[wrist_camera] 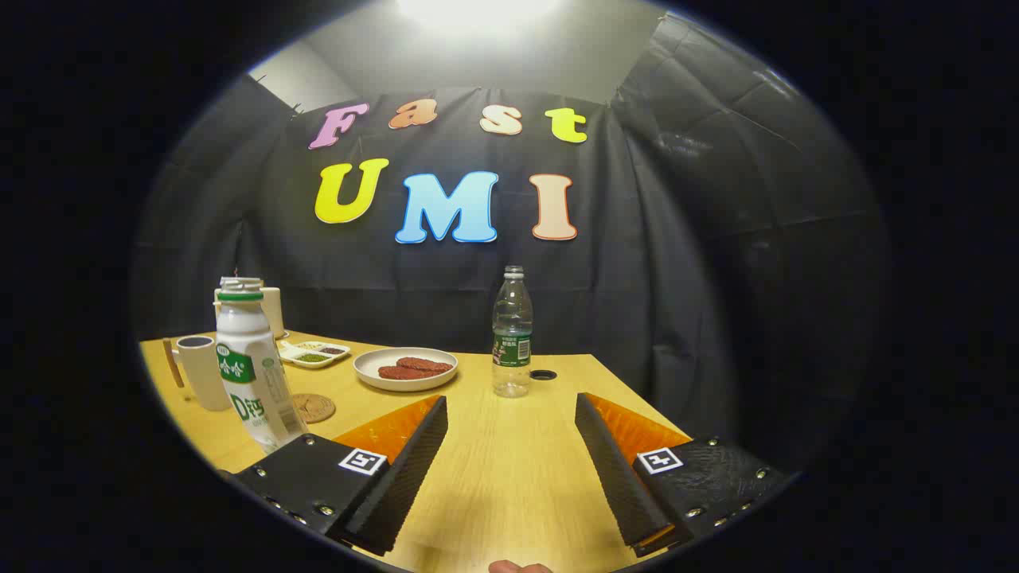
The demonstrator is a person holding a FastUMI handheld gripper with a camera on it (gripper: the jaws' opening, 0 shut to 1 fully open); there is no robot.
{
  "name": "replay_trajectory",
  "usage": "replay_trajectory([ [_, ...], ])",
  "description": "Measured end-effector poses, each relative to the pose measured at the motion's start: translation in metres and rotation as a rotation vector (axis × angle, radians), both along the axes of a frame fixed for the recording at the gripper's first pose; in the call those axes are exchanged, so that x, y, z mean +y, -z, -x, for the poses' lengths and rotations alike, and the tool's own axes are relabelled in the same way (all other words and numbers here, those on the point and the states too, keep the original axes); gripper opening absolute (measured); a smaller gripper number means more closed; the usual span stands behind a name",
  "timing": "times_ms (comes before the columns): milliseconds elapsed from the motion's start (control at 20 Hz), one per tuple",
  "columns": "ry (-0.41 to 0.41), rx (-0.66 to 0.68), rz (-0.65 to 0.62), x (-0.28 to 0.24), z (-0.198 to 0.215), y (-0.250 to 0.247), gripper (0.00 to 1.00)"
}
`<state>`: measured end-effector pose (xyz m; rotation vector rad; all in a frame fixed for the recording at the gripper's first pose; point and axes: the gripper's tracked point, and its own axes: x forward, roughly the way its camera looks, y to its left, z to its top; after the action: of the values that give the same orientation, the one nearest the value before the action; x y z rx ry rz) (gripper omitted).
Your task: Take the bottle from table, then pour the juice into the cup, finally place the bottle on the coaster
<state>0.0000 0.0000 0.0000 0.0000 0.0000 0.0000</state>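
Observation:
A white bottle (251, 374) with a green label and a green neck ring stands upright on the wooden table (493, 469), just left of my left finger. Behind it to the left is a beige cup (203, 370) with a handle. A round brown coaster (313, 407) lies flat between the white bottle and the left fingertip. My gripper (511, 404) is open wide above the table with nothing between its fingers. A clear water bottle (512, 334) stands upright just beyond the fingertips, in line with the gap.
A white plate (374, 376) holding two reddish pieces sits beyond the left finger. A small divided dish (314, 353) and a pale box (272, 309) are at the back left. A dark round hole (543, 374) lies right of the water bottle. The table's right edge runs close to the right finger.

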Motion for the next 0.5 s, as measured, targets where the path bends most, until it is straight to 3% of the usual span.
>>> replay_trajectory([
  [500,-0.024,0.03,-0.02,0.053,0.059,-0.039,0.99],
])
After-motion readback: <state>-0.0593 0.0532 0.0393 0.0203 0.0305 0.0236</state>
